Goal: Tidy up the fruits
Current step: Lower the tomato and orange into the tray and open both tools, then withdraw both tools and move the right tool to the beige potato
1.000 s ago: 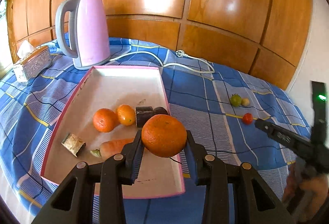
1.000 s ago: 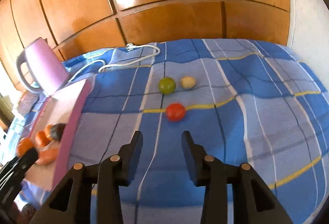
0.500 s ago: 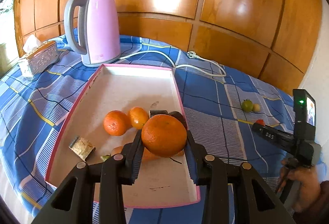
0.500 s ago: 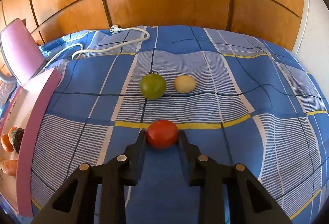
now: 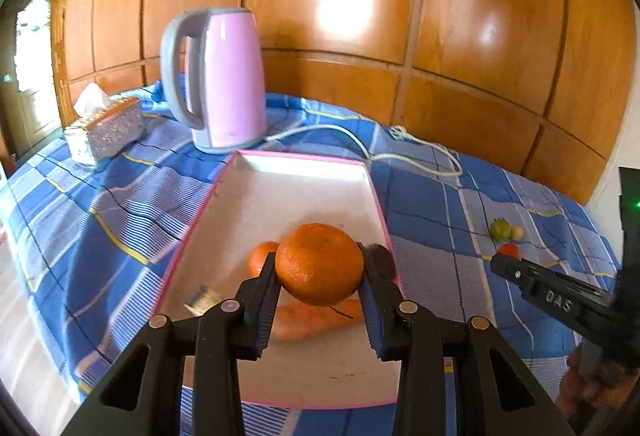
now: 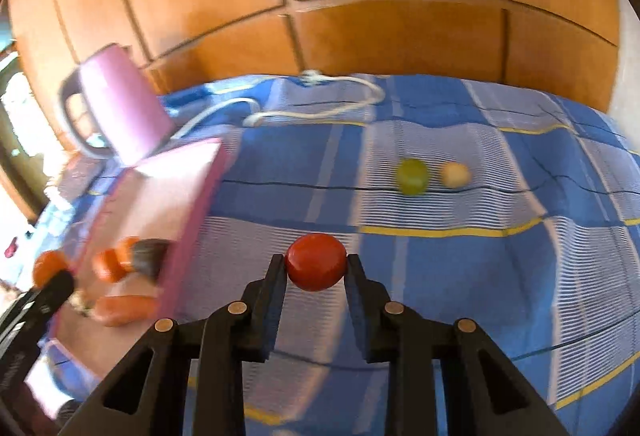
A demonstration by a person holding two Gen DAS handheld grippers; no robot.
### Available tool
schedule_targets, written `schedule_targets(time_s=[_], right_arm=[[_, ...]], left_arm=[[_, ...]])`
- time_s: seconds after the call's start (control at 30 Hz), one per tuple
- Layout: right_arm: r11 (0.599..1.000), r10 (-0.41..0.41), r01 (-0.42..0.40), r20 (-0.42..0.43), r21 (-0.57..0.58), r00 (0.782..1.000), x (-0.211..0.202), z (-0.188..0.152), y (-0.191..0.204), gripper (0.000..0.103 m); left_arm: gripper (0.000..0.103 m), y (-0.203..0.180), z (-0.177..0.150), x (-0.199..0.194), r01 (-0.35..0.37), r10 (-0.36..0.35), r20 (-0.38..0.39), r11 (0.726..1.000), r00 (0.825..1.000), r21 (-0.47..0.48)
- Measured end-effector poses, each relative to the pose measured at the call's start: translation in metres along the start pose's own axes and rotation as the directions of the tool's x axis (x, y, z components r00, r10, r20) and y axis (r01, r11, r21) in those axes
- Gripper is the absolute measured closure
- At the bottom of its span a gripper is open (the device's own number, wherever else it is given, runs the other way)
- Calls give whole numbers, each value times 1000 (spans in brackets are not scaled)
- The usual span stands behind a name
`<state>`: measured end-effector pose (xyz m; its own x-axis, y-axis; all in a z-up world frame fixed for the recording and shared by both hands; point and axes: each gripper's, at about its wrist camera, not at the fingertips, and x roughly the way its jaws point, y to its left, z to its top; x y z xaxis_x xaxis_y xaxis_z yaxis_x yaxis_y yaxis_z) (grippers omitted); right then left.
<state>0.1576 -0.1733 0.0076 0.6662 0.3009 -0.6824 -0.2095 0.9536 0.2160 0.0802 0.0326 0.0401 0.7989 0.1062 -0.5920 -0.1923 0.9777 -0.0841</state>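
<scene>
Left gripper (image 5: 320, 268) clamps a dimpled orange (image 5: 319, 263); right gripper (image 6: 316, 264) clamps a smooth red tomato (image 6: 316, 261). Tray (image 5: 376, 192) contents partly hidden, blurred.

text: "DAS" in pale raised letters | on: black plastic finger of the right gripper (image 5: 505, 263), seen at the right edge of the left wrist view | other writing: none legible on the pink electric kettle (image 5: 224, 76), silver patterned tissue box (image 5: 105, 130) or pink-rimmed white tray (image 5: 304, 184)
</scene>
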Motion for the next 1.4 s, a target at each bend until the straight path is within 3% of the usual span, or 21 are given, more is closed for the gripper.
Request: schedule_targets(time_s=[0.27,0.57,0.9,1.03,1.4], right_arm=[[986,165,-166,-40,-26,986,-5,-2,51,73],[961,259,-269,-129,-67,957,9,-14,97,72],[957,269,-281,-139,-70,953,7,-23,106,68],[962,262,-270,-127,-47,957,4,-24,99,68],[975,222,-223,-94,5,970,-8,-26,77,65]], left_arm=[[65,22,7,-10,-52,53,34,998,998,-33],[64,38,10,-15,-74,77,49,995,996,-62],[62,43,10,-14,-77,81,45,994,996,-80],[50,42,12,-18,-74,79,62,994,995,-80],[50,33,12,-21,-62,66,58,996,996,-67]])
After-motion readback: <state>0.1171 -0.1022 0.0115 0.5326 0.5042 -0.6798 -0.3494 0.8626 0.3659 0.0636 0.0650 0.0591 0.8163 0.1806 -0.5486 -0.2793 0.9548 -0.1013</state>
